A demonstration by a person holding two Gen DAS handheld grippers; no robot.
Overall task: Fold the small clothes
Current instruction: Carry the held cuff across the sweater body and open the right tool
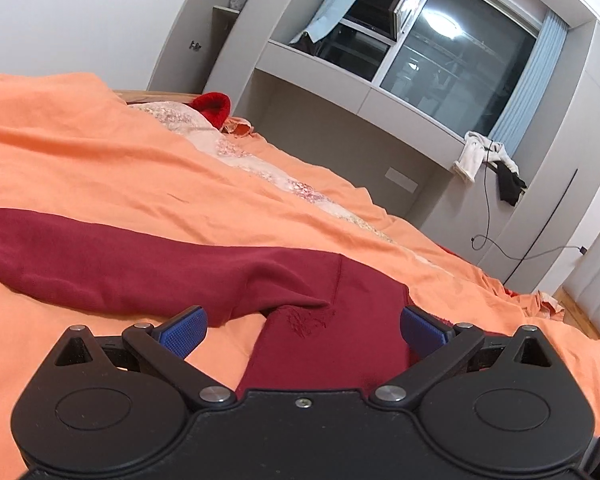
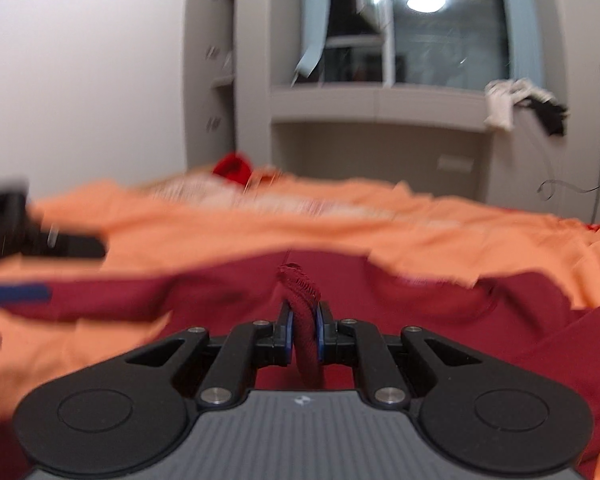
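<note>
A dark red garment (image 1: 148, 268) lies spread across the orange bedsheet (image 1: 100, 160), one long sleeve running to the left. My left gripper (image 1: 304, 330) stands open low over it, blue pads wide apart, with a fold of the red cloth lying between them untouched. In the right wrist view my right gripper (image 2: 303, 330) is shut on a bunched edge of the same red garment (image 2: 380, 292), which sticks up between the pads. The left gripper (image 2: 16, 292) shows blurred at the left edge of that view.
A bright red knitted item (image 1: 214, 107) and a pale floral cloth (image 1: 236, 152) lie farther up the bed. A grey window alcove (image 1: 340, 120) stands behind the bed, with white and black clothes (image 1: 488, 162) and a cable hanging off its ledge.
</note>
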